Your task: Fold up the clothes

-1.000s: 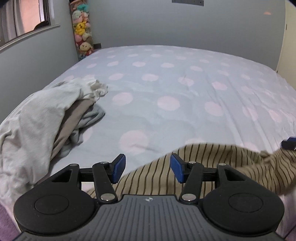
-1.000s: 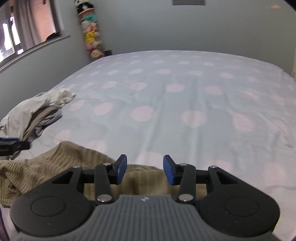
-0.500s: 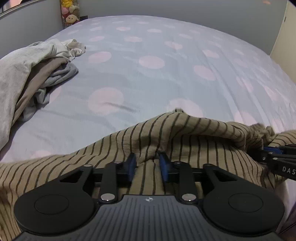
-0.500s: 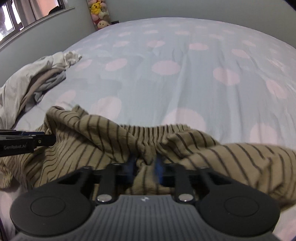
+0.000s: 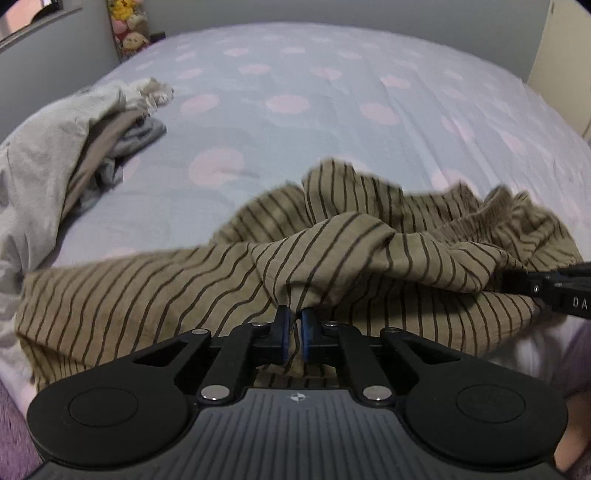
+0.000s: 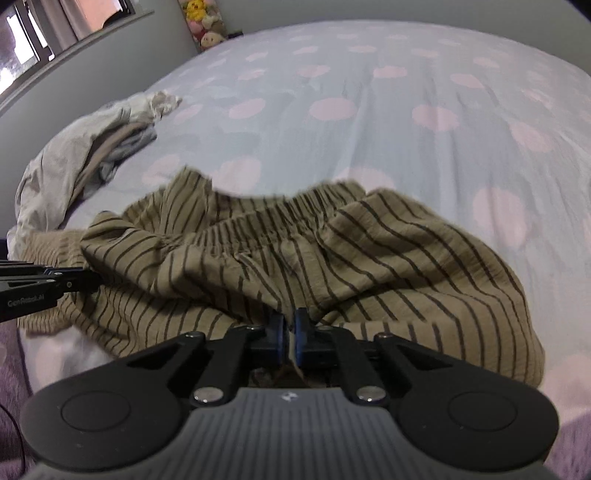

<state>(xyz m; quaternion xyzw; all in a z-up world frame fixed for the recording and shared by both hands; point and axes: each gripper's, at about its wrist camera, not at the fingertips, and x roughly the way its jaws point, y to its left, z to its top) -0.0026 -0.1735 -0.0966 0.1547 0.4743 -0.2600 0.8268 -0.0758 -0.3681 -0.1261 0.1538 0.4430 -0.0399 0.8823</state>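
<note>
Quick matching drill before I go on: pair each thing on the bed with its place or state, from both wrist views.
Things:
1. striped shorts
2. grey clothes pile
3. stuffed toys
4. left gripper

Places or states:
A. far corner, beyond the head of the bed
B. shut on a fold of cloth
C. crumpled at the near edge, waistband bunched
D. heaped at the bed's left side, untouched

Pairs: 1-C, 2-D, 3-A, 4-B
</note>
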